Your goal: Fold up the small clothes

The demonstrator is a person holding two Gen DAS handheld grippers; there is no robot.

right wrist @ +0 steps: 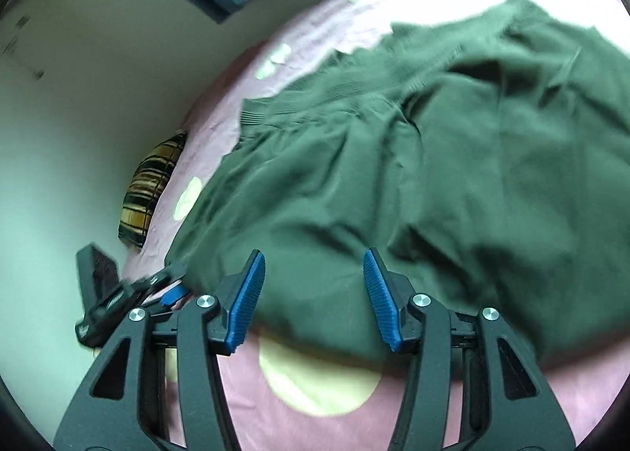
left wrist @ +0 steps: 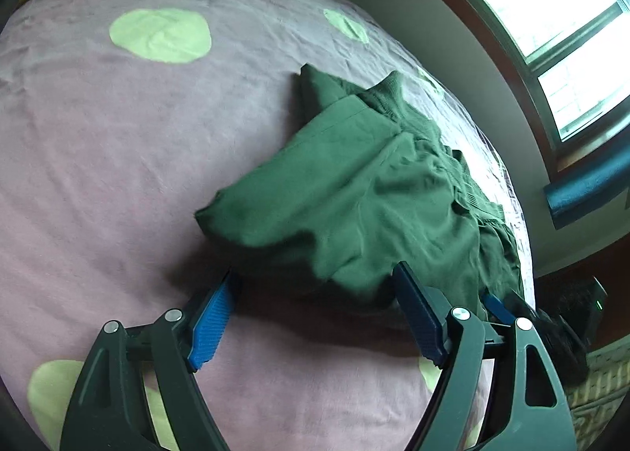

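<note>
A dark green garment (left wrist: 354, 183) lies partly folded and rumpled on a pink bed sheet (left wrist: 118, 159) with pale green dots. In the right wrist view the garment (right wrist: 413, 159) fills most of the frame, its ribbed waistband toward the far left. My left gripper (left wrist: 315, 293) is open and empty, just in front of the garment's near edge. My right gripper (right wrist: 313, 278) is open and empty, its blue pads (right wrist: 248, 301) over the garment's near hem. The right gripper's blue tip (left wrist: 498, 307) shows at the garment's right edge in the left wrist view; the left gripper (right wrist: 118, 293) shows at left in the right wrist view.
A striped pillow (right wrist: 149, 191) lies at the bed's far end by a pale wall (right wrist: 78, 116). A window (left wrist: 551, 26) with teal curtains (left wrist: 586, 183) stands beyond the bed's right edge. A dark object (left wrist: 567, 317) sits on the floor beside the bed.
</note>
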